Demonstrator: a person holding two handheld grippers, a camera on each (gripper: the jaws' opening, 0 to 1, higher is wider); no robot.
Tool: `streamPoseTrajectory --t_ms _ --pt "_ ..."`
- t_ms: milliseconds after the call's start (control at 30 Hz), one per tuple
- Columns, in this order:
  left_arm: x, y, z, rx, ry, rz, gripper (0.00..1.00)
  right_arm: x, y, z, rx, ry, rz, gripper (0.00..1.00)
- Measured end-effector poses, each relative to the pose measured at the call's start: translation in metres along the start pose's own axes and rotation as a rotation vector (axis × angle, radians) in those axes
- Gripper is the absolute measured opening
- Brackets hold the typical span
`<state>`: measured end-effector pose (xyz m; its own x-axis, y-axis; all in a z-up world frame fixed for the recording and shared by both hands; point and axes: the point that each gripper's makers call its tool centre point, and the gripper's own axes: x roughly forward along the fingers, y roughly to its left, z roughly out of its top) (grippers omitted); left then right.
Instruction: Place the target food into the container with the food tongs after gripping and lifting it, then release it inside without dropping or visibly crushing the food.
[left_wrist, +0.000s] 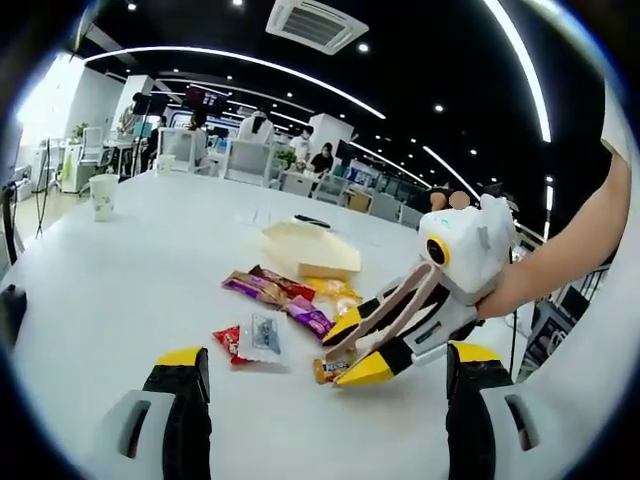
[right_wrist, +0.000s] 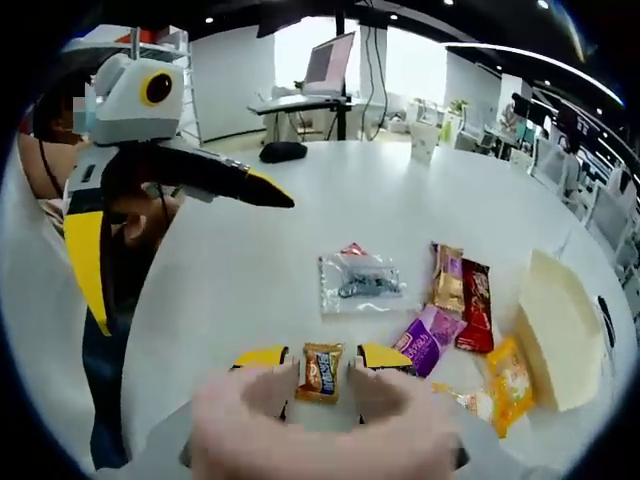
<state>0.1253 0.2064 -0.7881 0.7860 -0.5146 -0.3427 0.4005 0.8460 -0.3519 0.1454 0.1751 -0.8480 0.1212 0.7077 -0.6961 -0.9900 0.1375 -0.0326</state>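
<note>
A small orange-brown candy (right_wrist: 322, 372) lies on the white table (right_wrist: 330, 215), also seen as the candy (left_wrist: 328, 370) in the left gripper view. My right gripper (right_wrist: 323, 357) is shut on pinkish food tongs (right_wrist: 268, 392), whose arms hug the candy on both sides. From the left gripper view, the right gripper (left_wrist: 352, 350) reaches in from the right with the tongs (left_wrist: 395, 308) angled down at the candy. A pale yellow open box (right_wrist: 556, 318) stands behind the snacks, box (left_wrist: 312, 252). My left gripper (left_wrist: 326, 358) hangs wide open and holds nothing, left gripper (right_wrist: 190, 265).
Other snacks lie nearby: a clear bag (right_wrist: 355, 280), a purple wrapper (right_wrist: 425, 345), brown and red packs (right_wrist: 460, 285), an orange pack (right_wrist: 508, 380). A paper cup (left_wrist: 103, 195) stands far off. A person's arm (left_wrist: 570, 245) holds the right gripper. Office desks lie beyond.
</note>
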Motion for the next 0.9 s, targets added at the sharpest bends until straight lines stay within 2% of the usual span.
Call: streamPoseTrajectory --t_ms 100,200,400,900 --pt "0.0024 -0.0022 -0.0014 0.000 0.004 -0.007 0.99 -0.0018 -0.0022 -0.0034 0.027 0.013 -0.013 0.26" --pt "0.0040 -0.0048 -0.0006 -0.001 0.004 -0.013 0.99 -0.0022 -0.0016 -0.0047 0.014 0.015 -0.020 0.26" --pt "0.0033 -0.0055 0.0010 0.000 0.002 -0.013 0.99 -0.0022 -0.0069 -0.0035 0.066 0.010 -0.054 0.22" --pt "-0.0008 -0.0045 0.0008 0.001 0.011 -0.002 0.99 -0.0018 -0.0098 -0.0039 0.079 0.039 -0.086 0.18"
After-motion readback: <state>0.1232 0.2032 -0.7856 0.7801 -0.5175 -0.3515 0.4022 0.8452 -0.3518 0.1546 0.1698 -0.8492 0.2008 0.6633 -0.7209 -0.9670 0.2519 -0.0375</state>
